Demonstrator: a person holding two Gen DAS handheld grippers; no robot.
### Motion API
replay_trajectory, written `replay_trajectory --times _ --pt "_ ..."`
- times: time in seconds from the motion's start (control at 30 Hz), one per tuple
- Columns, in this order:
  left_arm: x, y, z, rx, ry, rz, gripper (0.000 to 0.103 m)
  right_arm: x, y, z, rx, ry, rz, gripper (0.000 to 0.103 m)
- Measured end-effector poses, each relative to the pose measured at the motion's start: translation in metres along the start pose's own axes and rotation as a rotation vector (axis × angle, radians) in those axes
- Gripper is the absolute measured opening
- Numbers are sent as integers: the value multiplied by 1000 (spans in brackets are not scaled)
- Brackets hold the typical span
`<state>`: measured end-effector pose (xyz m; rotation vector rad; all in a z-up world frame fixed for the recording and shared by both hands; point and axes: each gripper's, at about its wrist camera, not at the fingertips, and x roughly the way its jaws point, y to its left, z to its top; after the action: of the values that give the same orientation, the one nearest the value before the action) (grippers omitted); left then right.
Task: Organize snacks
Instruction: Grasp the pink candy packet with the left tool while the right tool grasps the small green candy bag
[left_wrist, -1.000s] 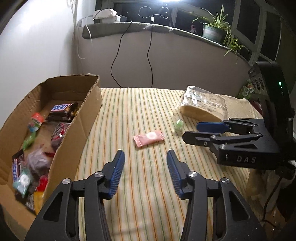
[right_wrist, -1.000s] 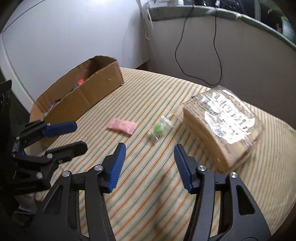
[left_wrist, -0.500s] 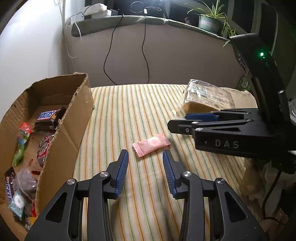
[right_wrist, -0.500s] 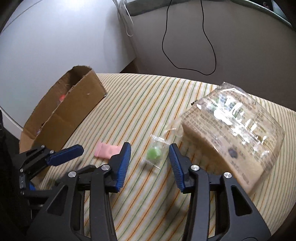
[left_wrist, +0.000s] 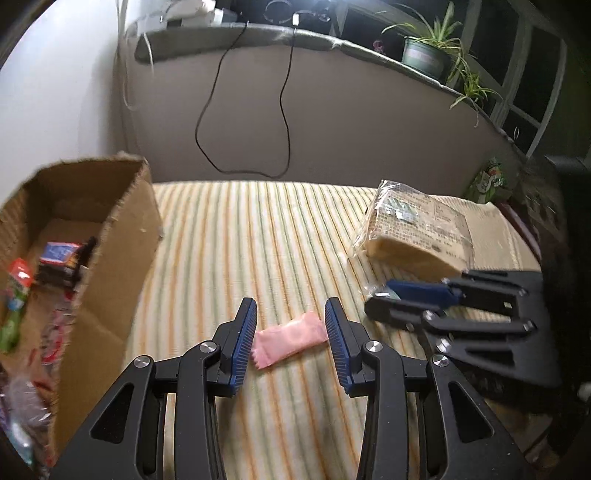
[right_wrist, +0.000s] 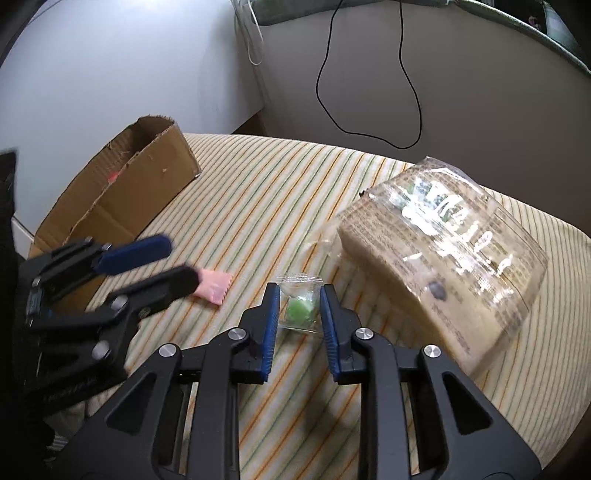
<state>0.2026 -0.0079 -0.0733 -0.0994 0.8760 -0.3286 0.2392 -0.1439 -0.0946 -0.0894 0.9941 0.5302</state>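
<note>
The near end of the cardboard box (left_wrist: 122, 236) is cut off by the frame's left edge in the left wrist view. The snacks inside it are smeared by blur: a dark-wrapped bar (left_wrist: 61, 254) and bits of red, green and clear wrapper show, but no label can be read. In the right wrist view the box wall hides nearly all of its contents.

In that view a finger of the left gripper (left_wrist: 291, 328) also covers most of the pink packet (left_wrist: 290, 338), leaving only its crimped end in sight. Glare on the bagged loaf of bread (left_wrist: 417, 229) washes out its print. The right gripper (right_wrist: 297, 314) is partly cut off at the right edge of the left wrist view, with a dark shape behind it that I cannot make out.

The pink packet lies flat on the striped cloth (left_wrist: 258, 229) toward its near edge, between the box at the left edge and the bread on the right. It sits crosswise between the left gripper's blue pads, each end just at a pad. These jaws have just been closing but remain released, since nothing shows them squeezing the wrapper.

The green candy packet (right_wrist: 299, 308) lies just beside the near corner of the bread. The right gripper's jaws have just been closing, and they now clench this packet by its two side edges.
</note>
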Motion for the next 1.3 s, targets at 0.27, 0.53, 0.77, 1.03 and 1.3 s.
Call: replay_trajectory --times 0.27,0.53,0.77,1.03,1.3 --pt "-4 -8 -16 40 62 -37 36 -8 -6 -10 9 2 12 23" --pt "-8 -21 -18 110 57 53 36 -9 -5 -13 8 -3 21 23" --pt "2 -29 -16 154 61 105 18 -9 3 -16 -35 -1 8 27" --pt "3 -35 -13 142 48 117 17 -5 23 -17 -143 2 -73 25" --pt "-31 -20 -16 95 -19 106 17 -20 30 -16 -135 -37 -57 24"
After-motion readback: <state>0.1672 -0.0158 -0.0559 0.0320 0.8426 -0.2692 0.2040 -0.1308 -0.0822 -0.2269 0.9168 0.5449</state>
